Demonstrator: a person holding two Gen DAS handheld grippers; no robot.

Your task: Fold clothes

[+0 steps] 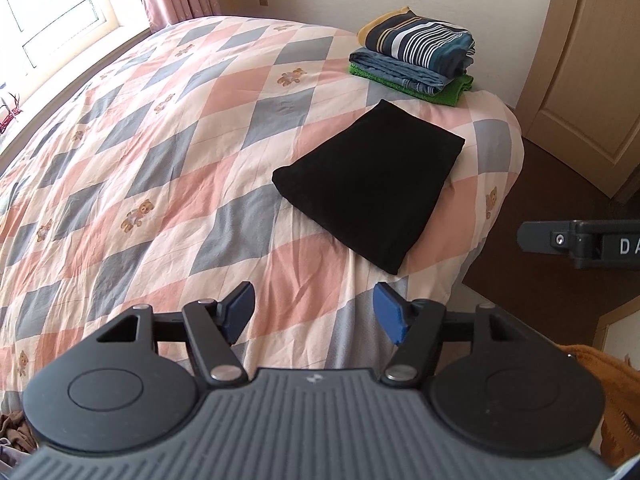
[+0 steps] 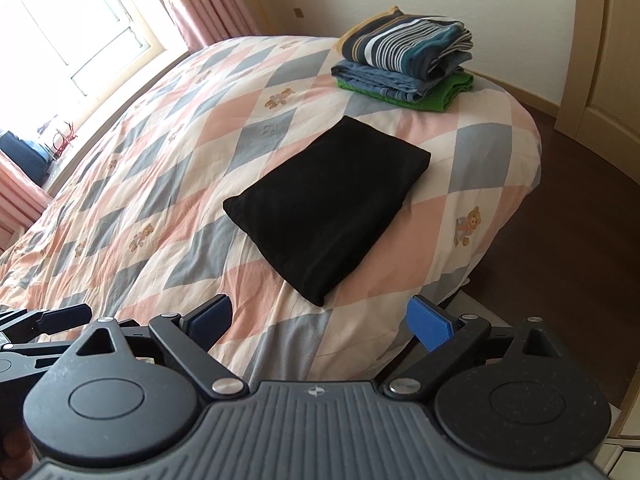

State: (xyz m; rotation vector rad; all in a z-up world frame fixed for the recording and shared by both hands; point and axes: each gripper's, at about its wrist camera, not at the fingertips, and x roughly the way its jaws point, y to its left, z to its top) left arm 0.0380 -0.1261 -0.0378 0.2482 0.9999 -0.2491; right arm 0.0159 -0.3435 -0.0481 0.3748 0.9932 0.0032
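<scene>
In the left wrist view, the left gripper (image 1: 314, 312) sits at bottom centre, its blue-padded fingers (image 1: 240, 308) spread and empty. The folded black rectangular cloth (image 1: 368, 188) lies apart from them, up and to the right on the pink-and-grey diamond-patterned quilt (image 1: 160, 160). In the right wrist view, the right gripper (image 2: 320, 320) is likewise released, with the cloth (image 2: 328, 204) just above its gap. The stack of folded striped, blue and green clothes (image 2: 404, 64) sits at upper right.
</scene>
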